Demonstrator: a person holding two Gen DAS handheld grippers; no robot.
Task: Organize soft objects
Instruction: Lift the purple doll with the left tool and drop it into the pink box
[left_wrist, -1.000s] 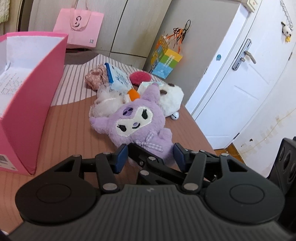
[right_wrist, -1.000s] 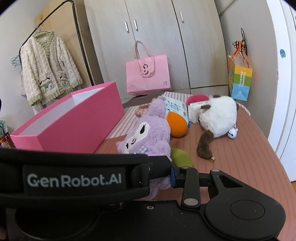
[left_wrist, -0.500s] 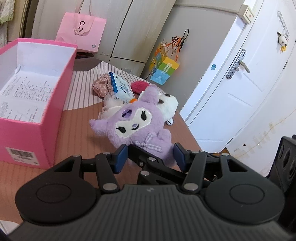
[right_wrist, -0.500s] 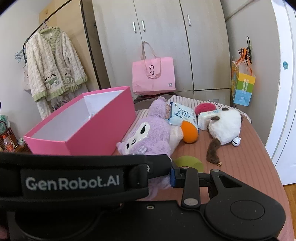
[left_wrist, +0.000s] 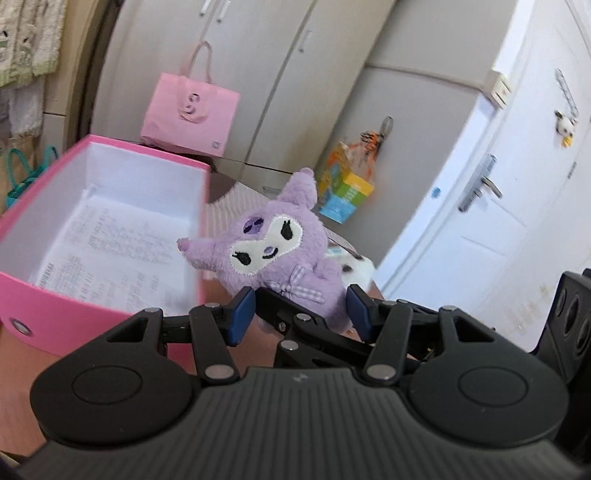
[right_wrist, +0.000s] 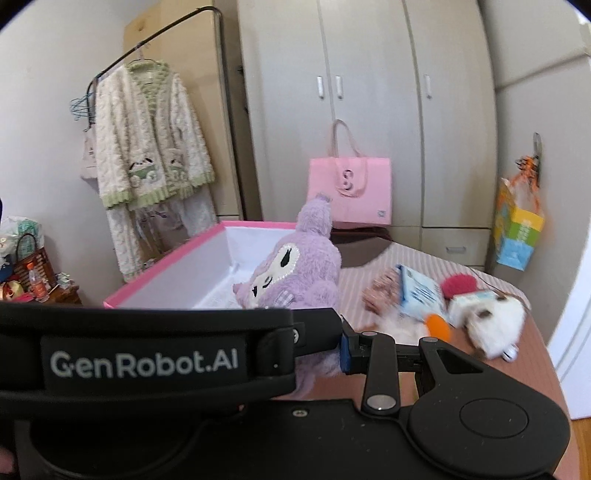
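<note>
A purple plush toy (left_wrist: 280, 243) with a white face patch hangs in the air, lifted off the table. My left gripper (left_wrist: 301, 310) is shut on its lower body, blue pads on either side. It also shows in the right wrist view (right_wrist: 299, 273), where the left gripper's black body covers my right gripper's left finger. Only the right blue pad (right_wrist: 345, 350) shows, beside the plush's bottom. The open pink box (left_wrist: 44, 317) with white inside stands just left of the plush; it also shows in the right wrist view (right_wrist: 166, 273).
On the striped cloth and brown table (right_wrist: 517, 350) lie a white-and-brown plush (right_wrist: 498, 325), an orange ball (right_wrist: 437, 325), a blue-white packet (right_wrist: 417, 291), a red pom (right_wrist: 458, 284) and a pink floral piece (right_wrist: 380, 291). A pink bag (right_wrist: 351, 192) stands at the wardrobe.
The purple plush has been lifted off the table and carried left and up, toward the pink box. Both grippers rose with it; the other toys stayed on the table.
</note>
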